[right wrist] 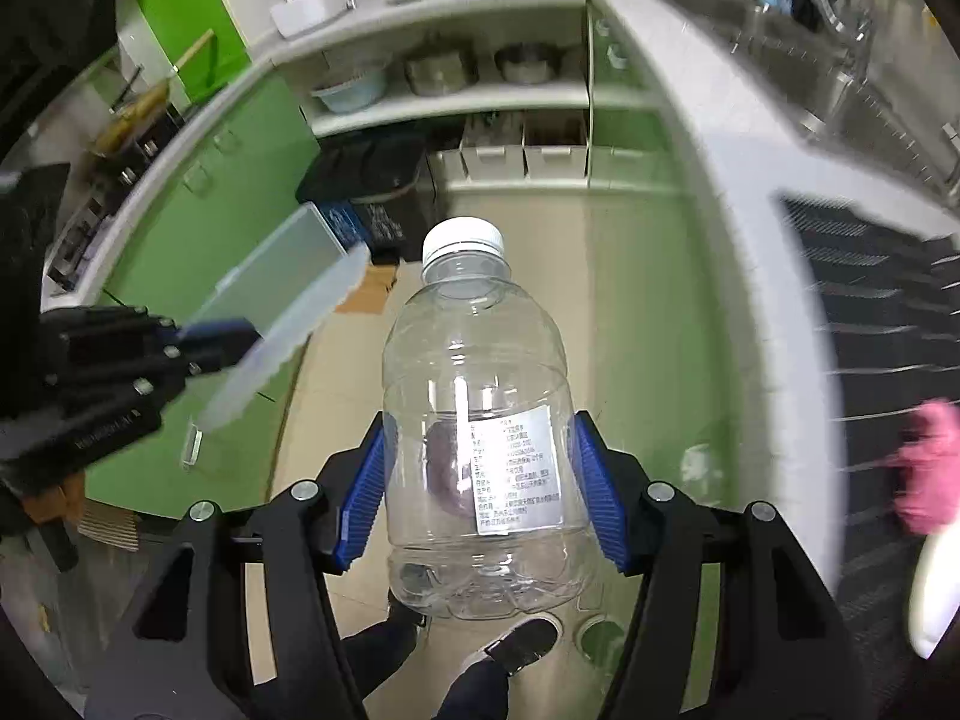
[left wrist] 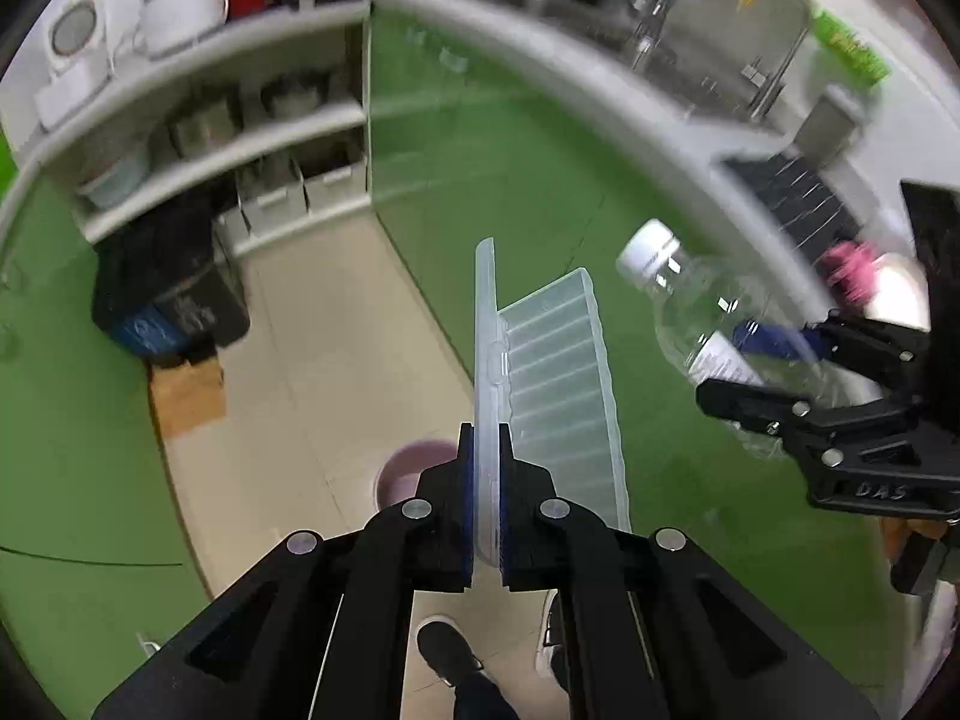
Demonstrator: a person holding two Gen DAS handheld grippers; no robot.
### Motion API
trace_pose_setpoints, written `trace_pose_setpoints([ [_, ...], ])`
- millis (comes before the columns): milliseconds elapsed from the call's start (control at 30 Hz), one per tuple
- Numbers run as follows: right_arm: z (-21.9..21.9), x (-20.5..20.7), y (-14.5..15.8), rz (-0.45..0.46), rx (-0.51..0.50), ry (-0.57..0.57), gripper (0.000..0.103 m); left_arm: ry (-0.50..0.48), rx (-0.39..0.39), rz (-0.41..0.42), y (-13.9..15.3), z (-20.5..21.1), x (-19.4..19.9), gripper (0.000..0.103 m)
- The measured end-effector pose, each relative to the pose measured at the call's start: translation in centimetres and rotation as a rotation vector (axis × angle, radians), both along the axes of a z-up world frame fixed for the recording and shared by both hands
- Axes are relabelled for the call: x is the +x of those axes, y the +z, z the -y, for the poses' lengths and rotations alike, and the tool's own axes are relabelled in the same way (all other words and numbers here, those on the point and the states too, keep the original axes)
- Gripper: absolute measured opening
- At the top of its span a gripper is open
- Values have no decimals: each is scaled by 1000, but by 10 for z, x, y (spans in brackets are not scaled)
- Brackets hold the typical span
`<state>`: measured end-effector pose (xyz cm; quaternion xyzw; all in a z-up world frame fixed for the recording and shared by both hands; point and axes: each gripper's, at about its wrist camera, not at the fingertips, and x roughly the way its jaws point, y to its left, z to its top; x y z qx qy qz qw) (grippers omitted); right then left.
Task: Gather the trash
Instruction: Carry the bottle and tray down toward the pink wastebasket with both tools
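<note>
Left gripper (left wrist: 487, 474) pinches the plastic tray's (left wrist: 558, 384) rim; right gripper (right wrist: 480, 480) clamps the bottle (right wrist: 480, 420) above floor (left wrist: 312, 372).

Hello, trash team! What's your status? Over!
Left gripper shut on clear plastic tray. Right gripper shut on empty bottle. Both held over the floor; dark bin ahead, path open.

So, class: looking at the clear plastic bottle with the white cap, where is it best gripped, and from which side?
Grip the clear plastic bottle with the white cap across its wide lower body, coming from the base end, as the right gripper does. The flat-sided barrel there suits the blue pads; the neck tapers.
</note>
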<state>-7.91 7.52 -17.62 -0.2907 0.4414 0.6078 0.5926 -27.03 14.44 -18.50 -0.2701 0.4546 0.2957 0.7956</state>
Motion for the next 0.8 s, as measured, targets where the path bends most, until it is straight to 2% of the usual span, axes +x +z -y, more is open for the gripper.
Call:
trace_pose_setpoints([
  [167,-18,-15,-107,3,-43,-1,59,31,-68,-11,-121,-15,-7,6],
  [267,-23,-20,-160,9,-64,5,59,38,-98,-17,-182,-19,-8,6],
  [333,-26,-22,-185,4,-71,2,59,41,-109,-22,-218,-21,-7,6],
  [433,-26,-21,-225,2,-86,-5,59,50,-124,-27,-260,-27,-7,6],
  [567,-22,-17,-254,0,-101,-7,59,57,-128,-24,-286,-32,-7,6],
  [633,-21,-16,-263,-1,-106,-12,59,69,-129,-17,-292,-36,-8,33],
  [667,-21,-16,-267,-4,-108,-14,59,79,-129,-12,-295,-36,-9,93],
  [700,-20,-16,-268,-4,-109,-14,59,90,-120,5,-293,-34,-11,97],
  [800,-18,-18,-272,-4,-112,-10,59,101,-112,9,-294,-31,-13,97],
])
